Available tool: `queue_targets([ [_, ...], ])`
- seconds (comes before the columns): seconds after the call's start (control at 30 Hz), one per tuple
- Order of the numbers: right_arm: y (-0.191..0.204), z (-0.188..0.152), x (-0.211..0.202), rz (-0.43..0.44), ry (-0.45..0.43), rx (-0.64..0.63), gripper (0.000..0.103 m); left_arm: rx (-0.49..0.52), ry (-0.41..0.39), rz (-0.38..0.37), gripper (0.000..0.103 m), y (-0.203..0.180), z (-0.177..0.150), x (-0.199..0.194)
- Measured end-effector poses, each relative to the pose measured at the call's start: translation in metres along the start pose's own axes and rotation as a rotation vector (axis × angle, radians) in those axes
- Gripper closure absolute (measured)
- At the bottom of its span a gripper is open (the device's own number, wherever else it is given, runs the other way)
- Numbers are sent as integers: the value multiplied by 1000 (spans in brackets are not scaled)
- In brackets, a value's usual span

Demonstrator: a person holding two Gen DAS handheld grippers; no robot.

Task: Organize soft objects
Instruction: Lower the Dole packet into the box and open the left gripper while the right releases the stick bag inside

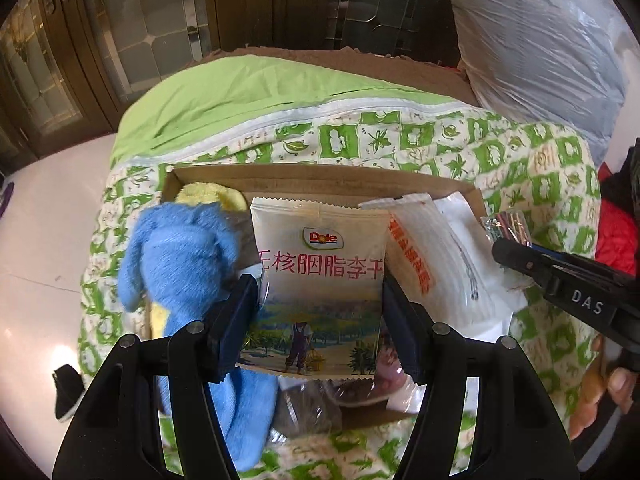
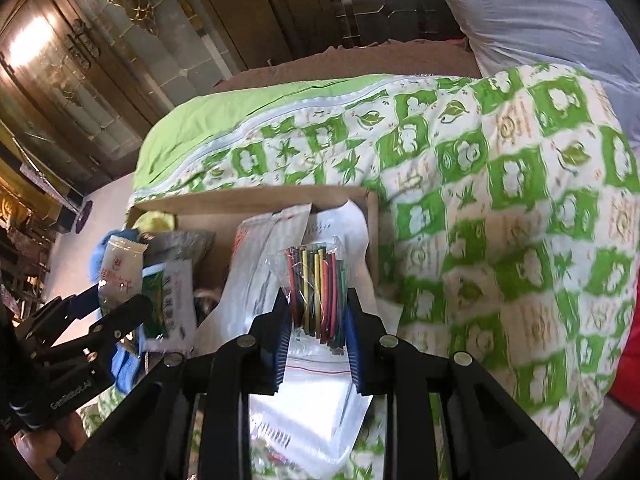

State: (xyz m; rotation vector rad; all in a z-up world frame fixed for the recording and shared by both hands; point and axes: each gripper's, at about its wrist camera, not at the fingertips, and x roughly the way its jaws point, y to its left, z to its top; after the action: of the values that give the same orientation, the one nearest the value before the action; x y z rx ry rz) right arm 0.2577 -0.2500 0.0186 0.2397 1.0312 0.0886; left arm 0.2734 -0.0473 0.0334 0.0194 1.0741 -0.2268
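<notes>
My left gripper (image 1: 320, 314) is shut on a Dole snack packet (image 1: 320, 272), which it holds upright over an open cardboard box (image 1: 320, 178). A blue plush toy (image 1: 180, 264) and a yellow plush (image 1: 212, 196) lie at the box's left end, and white packets (image 1: 424, 252) lean at its right. In the right wrist view, my right gripper (image 2: 318, 314) is shut on a clear bag of coloured tubes (image 2: 316, 284) above the box (image 2: 256, 200). There the left gripper (image 2: 116, 300) and its packet (image 2: 120, 272) show at the left.
The box rests on a green and white patterned quilt (image 1: 500, 152) over a bed. A big plastic-wrapped bundle (image 1: 540, 48) stands at the back right, and red cloth (image 1: 616, 236) lies at the right edge. White floor (image 1: 48, 248) with a black shoe (image 1: 66, 390) is on the left.
</notes>
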Motion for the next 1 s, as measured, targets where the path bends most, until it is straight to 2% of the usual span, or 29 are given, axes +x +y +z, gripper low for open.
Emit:
queue_targets([
  [0.3,-5,6,13,-1,-53,20,79,-5,21,19,40,-6,21,31],
  [0.53,-3,10,19,10,-84,14,77,-2,-10,33,39,-10,23,36],
  [0.57,-3,10,20,16,-83,12,75,-7,-15,30,38,-9,23,34],
  [0.63,-2,7,19,21,-92,10,51,-10,-23,29,38,-9,22,31],
  [0.67,-2,6,19,22,-98,8,47,-8,-28,28,38,-9,20,29],
  [0.87,-3,-12,4,33,-146,0,44,70,-83,53,38,-19,-6,-2],
  [1.0,-4,-33,-7,50,-143,14,44,116,-81,63,38,-30,-35,-17],
])
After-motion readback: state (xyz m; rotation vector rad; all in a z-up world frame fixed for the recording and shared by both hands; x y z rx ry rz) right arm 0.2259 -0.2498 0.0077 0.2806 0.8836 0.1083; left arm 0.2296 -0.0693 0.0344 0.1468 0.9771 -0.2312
